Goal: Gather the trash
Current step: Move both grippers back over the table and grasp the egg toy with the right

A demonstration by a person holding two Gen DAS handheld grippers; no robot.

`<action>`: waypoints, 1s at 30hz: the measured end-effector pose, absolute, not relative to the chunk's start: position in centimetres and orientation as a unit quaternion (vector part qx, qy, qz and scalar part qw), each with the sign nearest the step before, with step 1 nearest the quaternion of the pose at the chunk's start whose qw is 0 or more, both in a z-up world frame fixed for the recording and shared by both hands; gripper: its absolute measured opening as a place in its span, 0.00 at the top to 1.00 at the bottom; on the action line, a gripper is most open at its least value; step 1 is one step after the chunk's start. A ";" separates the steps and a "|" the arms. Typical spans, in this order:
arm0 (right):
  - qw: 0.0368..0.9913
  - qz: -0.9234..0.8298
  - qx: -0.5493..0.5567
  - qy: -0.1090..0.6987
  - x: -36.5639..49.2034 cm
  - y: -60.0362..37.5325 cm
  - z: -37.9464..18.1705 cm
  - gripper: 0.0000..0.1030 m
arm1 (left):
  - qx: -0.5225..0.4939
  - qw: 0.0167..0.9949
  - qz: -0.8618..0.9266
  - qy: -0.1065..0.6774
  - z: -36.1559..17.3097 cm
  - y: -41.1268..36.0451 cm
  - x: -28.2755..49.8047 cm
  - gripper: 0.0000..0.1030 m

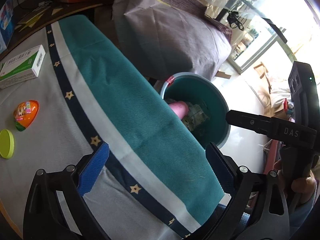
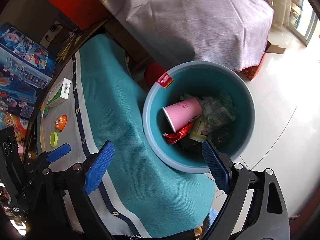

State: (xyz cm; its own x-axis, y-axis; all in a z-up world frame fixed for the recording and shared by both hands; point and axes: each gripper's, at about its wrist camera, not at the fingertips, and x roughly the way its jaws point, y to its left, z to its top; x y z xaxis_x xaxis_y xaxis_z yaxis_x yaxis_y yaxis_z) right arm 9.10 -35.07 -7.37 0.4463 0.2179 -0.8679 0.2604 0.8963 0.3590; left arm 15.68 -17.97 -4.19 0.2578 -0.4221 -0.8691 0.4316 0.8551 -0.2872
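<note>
Right wrist view: our right gripper (image 2: 158,167) spread, empty, over bin (image 2: 248,100) holding pink cup (image 2: 183,113) | left gripper (image 1: 158,170) spread, empty | left: orange egg (image 1: 26,115), green lid (image 1: 7,143), box (image 1: 22,66) on table.

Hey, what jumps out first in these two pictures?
The round teal plastic bin on the floor beside the table, with a pink paper cup lying on crumpled wrappers inside. On the grey star-trimmed tablecloth sit an orange plastic egg and a lime-green round lid.
</note>
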 end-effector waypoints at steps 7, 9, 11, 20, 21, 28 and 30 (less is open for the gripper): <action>0.816 0.025 0.179 0.549 11.6 -28.4 -7.0 0.17 | -0.040 0.807 -0.226 0.544 -4.3 -10.7 15.5 0.05; 0.815 0.038 0.161 0.556 12.4 -26.2 -6.9 0.17 | -0.049 0.812 -0.212 0.541 -4.3 -8.5 15.4 0.05; 0.813 0.048 0.143 0.563 13.2 -24.1 -6.8 0.17 | -0.055 0.816 -0.200 0.539 -4.4 -6.4 15.4 0.05; 0.805 0.095 0.054 0.584 18.0 -14.7 -6.7 0.17 | -0.079 0.831 -0.139 0.533 -4.9 3.7 15.9 0.05; 0.804 0.098 0.050 0.585 18.6 -13.8 -6.9 0.17 | -0.086 0.831 -0.131 0.534 -5.0 4.8 16.0 0.05; 0.807 0.127 -0.032 0.576 23.2 -8.0 -8.0 0.17 | -0.108 0.831 -0.094 0.537 -6.2 10.5 16.7 0.05; 0.806 0.136 -0.062 0.573 24.1 -6.9 -8.0 0.17 | -0.107 0.831 -0.091 0.538 -6.5 11.5 16.9 0.05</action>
State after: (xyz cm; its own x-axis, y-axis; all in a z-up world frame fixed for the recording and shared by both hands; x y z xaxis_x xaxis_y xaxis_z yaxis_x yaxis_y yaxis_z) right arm 24.14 -6.87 -8.01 0.3067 0.1485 -0.9401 -0.2911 0.9550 0.0559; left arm 16.94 11.52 -6.49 0.4055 -0.2668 -0.8743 0.0366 0.9604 -0.2761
